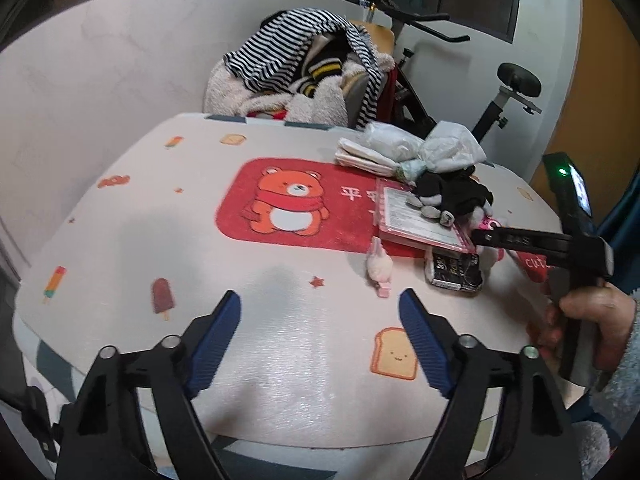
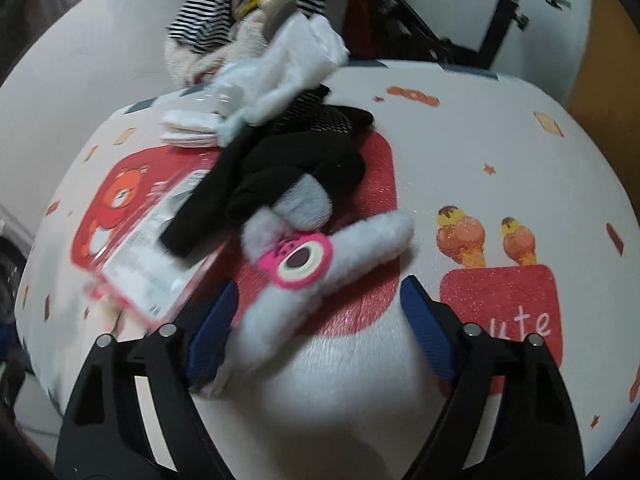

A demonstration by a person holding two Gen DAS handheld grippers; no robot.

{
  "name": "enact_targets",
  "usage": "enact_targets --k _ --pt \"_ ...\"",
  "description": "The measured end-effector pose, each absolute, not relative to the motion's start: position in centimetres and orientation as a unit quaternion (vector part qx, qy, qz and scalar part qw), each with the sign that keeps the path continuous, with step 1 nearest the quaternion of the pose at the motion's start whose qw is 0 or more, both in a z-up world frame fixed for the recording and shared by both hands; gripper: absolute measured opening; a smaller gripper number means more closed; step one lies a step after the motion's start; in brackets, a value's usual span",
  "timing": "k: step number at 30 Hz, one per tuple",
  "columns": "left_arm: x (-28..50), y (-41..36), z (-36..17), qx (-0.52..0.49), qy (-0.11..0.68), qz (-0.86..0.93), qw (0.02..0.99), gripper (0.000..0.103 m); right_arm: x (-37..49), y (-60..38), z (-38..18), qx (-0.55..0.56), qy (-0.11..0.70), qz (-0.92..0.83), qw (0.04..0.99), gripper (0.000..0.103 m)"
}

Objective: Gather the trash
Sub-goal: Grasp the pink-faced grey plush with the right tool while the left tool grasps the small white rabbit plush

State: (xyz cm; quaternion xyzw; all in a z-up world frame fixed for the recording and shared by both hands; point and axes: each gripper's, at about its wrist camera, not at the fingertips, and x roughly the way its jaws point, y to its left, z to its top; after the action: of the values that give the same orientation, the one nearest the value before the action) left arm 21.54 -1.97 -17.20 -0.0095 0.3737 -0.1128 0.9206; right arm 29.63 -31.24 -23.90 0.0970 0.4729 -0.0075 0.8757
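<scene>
The left claw (image 1: 320, 312) hangs released over bare white cartoon-printed tabletop (image 1: 280, 360), nothing between its blue pads. Beyond it and to the right lies a crumpled black snack wrapper (image 1: 454, 272), just beside a small pink fluffy hair clip (image 1: 379, 266) and at the near edge of a pink-bordered card package (image 1: 420, 216). The right claw (image 2: 316, 308) is also released, a white fluffy plush piece with a pink round face (image 2: 320, 256) lying between its pads, though blur hides any contact. Beyond that plush lies a black sock with a grey toe (image 2: 296, 184), and farther off crumpled white plastic bags (image 2: 296, 60).
</scene>
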Motion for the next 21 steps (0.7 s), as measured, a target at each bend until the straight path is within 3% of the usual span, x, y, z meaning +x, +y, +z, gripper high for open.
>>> enact_targets --k 4,8,11,18,20,21 --pt "22.8 -3.3 -18.2 -0.015 0.399 -0.140 0.906 0.059 30.5 -30.9 -24.4 0.074 0.478 -0.027 0.875 0.066" --pt "24.7 -4.7 -19.4 -0.021 0.424 -0.156 0.892 0.051 29.8 -30.8 -24.2 0.071 0.470 -0.005 0.880 0.023" --pt "26.6 -5.6 -20.3 -0.022 0.444 -0.166 0.880 0.043 28.3 -31.4 -23.4 0.086 0.456 -0.005 0.886 0.023" --pt "29.5 -7.7 -21.6 -0.015 0.471 -0.175 0.865 0.041 24.3 -33.3 -22.0 0.106 0.433 0.010 0.895 0.022" --pt "30.2 -8.2 -22.2 -0.006 0.480 -0.169 0.861 0.034 23.6 -33.5 -22.0 0.097 0.433 0.016 0.896 0.022" --pt "30.3 -8.2 -22.2 -0.002 0.476 -0.164 0.864 0.023 23.5 -33.6 -22.1 0.093 0.433 0.018 0.896 0.022"
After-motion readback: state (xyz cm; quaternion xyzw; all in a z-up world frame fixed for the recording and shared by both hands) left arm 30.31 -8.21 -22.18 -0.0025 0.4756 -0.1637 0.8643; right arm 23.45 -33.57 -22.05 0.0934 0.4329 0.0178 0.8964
